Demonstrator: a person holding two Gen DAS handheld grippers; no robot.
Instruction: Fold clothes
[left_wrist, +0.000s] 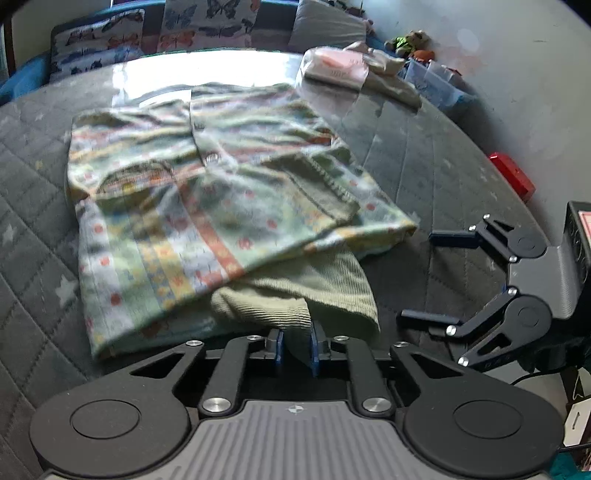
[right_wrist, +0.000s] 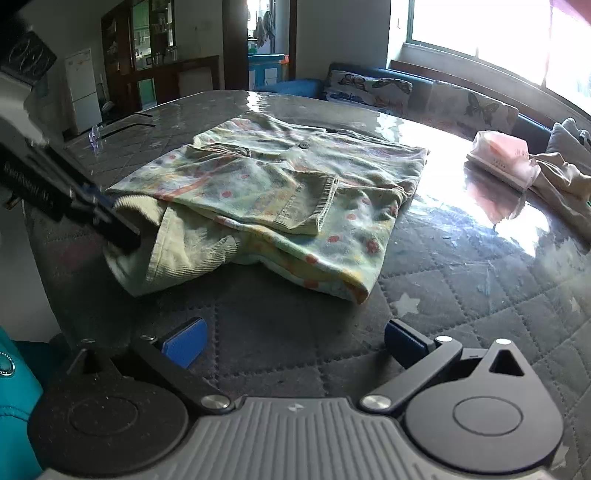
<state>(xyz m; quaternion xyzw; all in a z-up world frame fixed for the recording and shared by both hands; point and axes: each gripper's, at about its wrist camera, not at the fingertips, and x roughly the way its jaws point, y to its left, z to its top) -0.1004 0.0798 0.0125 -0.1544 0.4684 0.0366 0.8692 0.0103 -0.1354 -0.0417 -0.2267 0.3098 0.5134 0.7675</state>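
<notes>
A patterned green cardigan (left_wrist: 207, 192) lies partly folded on the quilted grey table (left_wrist: 424, 155). Its ribbed olive cuff (left_wrist: 295, 295) sticks out toward me at the near edge. My left gripper (left_wrist: 297, 350) is shut on that cuff, with the blue pads pinching the fabric. My right gripper (right_wrist: 291, 345) is open and empty, hovering over bare table just in front of the cardigan (right_wrist: 295, 192). It also shows at the right of the left wrist view (left_wrist: 421, 277), jaws wide apart. The left gripper shows in the right wrist view (right_wrist: 110, 218) at the cuff (right_wrist: 184, 251).
A pink plastic-wrapped pack (left_wrist: 336, 64) and a beige garment (left_wrist: 391, 77) lie at the far side of the table. A butterfly-print sofa (right_wrist: 424, 96) stands beyond it. A red box (left_wrist: 513, 175) lies off the right edge. Glasses (right_wrist: 122, 127) rest at the far left.
</notes>
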